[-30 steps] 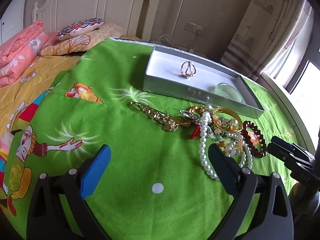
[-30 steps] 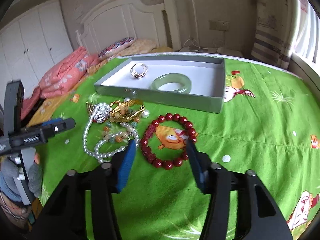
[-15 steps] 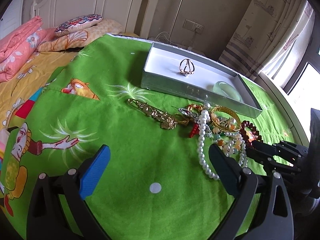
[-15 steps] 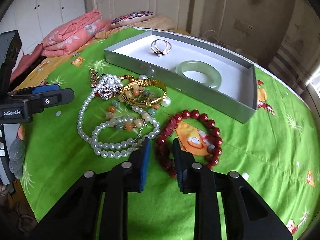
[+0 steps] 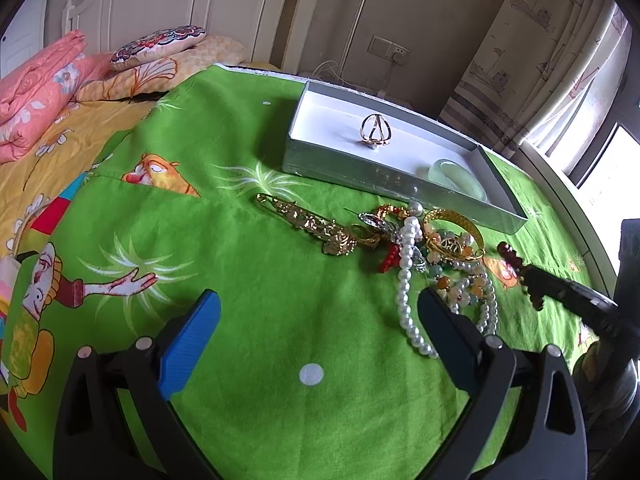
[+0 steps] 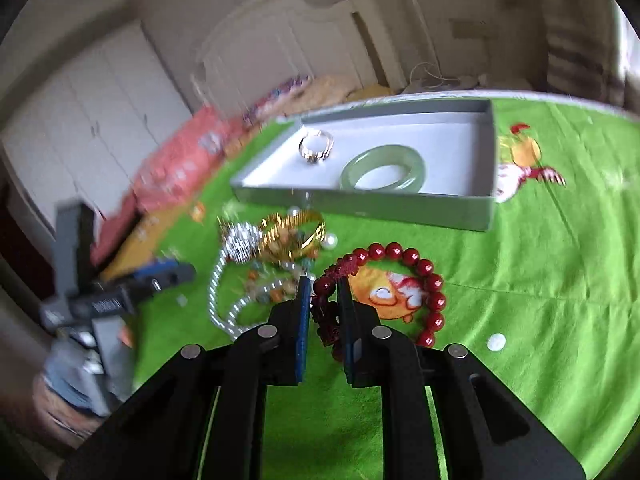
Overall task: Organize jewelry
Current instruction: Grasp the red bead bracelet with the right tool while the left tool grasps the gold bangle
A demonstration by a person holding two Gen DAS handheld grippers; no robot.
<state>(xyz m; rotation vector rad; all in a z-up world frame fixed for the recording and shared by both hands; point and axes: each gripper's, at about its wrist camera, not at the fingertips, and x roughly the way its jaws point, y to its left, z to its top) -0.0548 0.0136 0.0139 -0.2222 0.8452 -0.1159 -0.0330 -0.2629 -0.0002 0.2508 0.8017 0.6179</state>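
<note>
Left wrist view: green cartoon-printed bedspread (image 5: 280, 300) spread across the working surface. Shallow grey cardboard tray with white lining (image 5: 340, 168) set at the far side of it. Noted inside the tray: pale green jade bangle (image 6: 383, 169) lying flat, and gold interlocked ring (image 6: 316, 146) beside it, the two apart. Judged as two pieces stowed, most of the lot outstanding.

Just in front of the tray wall, on the bedspread: tangled heap comprising white pearl strand (image 5: 405, 280), gold filigree bangle (image 5: 454, 236), mixed coloured-bead string (image 5: 460, 284) and sparkling silver pendant (image 6: 240, 242). Ornate gold hair clip (image 5: 312, 226) stretched out at the left end of the heap, touching it. None sorted.

Right wrist view, blurred at the left: dark red round-bead bracelet (image 6: 404, 280) lying to the right of the heap, near the tray. Right gripper (image 6: 325, 292) clamped on the carved section of that bracelet, blue pads drawn nearly together around it. Whether lifted clear of the cloth: cannot tell.

Left gripper (image 5: 316, 320) held wide apart above bare bedspread, empty, pearl strand close beside its right finger.

Assessment: early stage; red bracelet in hand as presumed next piece for the tray, heap and clip remaining.
</note>
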